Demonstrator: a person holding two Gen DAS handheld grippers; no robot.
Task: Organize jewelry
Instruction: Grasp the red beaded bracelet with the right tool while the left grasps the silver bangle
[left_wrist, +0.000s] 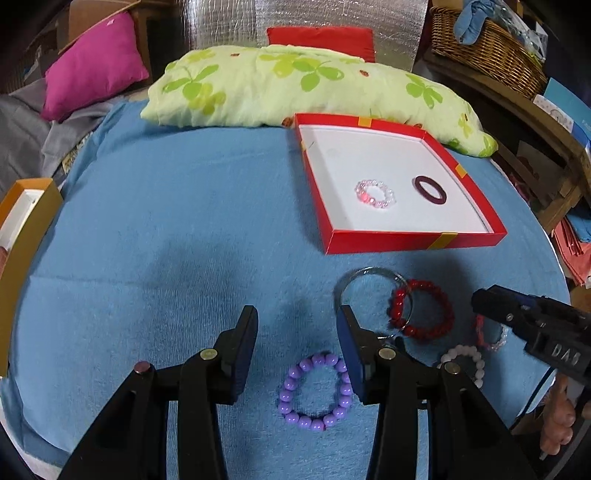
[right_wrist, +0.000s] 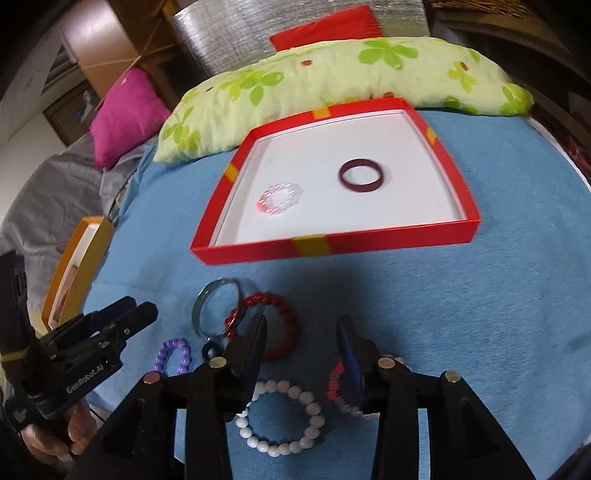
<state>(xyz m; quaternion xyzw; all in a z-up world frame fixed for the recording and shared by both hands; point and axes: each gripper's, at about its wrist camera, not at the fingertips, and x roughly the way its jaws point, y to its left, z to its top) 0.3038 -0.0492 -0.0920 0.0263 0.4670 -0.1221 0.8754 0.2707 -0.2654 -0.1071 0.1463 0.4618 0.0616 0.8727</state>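
Red-walled, the shallow box (left_wrist: 384, 243) on the blue bedsheet (left_wrist: 166, 240) holds a clear pink bead bracelet (left_wrist: 375, 194) and a maroon ring (left_wrist: 429, 189). Both the left hand-held gripper (left_wrist: 297, 339) and the right hand-held gripper (right_wrist: 301, 345) gape empty over a purple bracelet (left_wrist: 316, 391), white bracelet (right_wrist: 282, 419) and red bracelet (left_wrist: 421, 314) nearby.

Home bedroom: bed under blue terry sheet (left_wrist: 166, 229), green clover-print pillow (left_wrist: 295, 88), magenta cushion (left_wrist: 96, 66), woven wicker basket (left_wrist: 487, 51) on wooden shelf.

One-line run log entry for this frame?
left tool open over purple bracelet | right tool open over white bracelet | red box: two bracelets | nothing held
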